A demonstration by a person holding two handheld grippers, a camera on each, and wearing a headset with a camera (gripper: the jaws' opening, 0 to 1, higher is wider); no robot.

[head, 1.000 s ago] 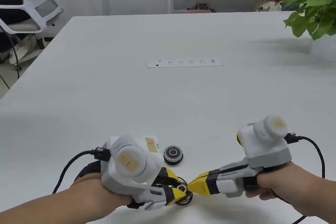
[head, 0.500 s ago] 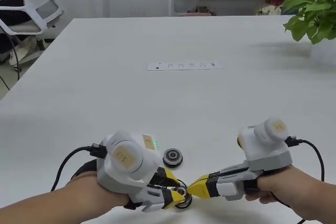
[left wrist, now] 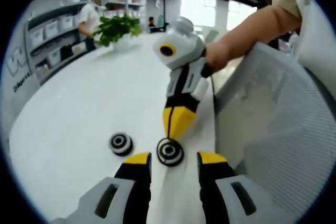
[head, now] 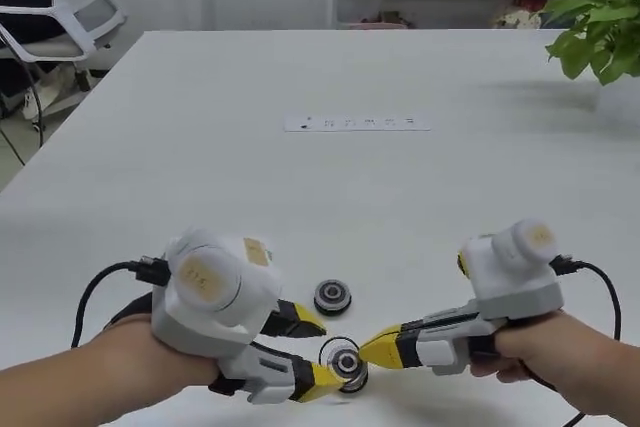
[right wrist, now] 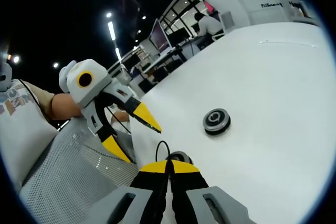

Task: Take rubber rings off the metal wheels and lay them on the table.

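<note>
Table: power strip, plant (far corner), spare wheel; right gripper pinches ring.

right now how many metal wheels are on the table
2. One metal wheel lies free on the table; the second wheel sits nearer, between the open left tongs and the right tongs.

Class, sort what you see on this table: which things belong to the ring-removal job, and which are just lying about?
Job in hand: near wheel, its rubber ring, far wheel, left hand-held gripper, right hand-held gripper.

Lying about: power strip, plant, office chair.
</note>
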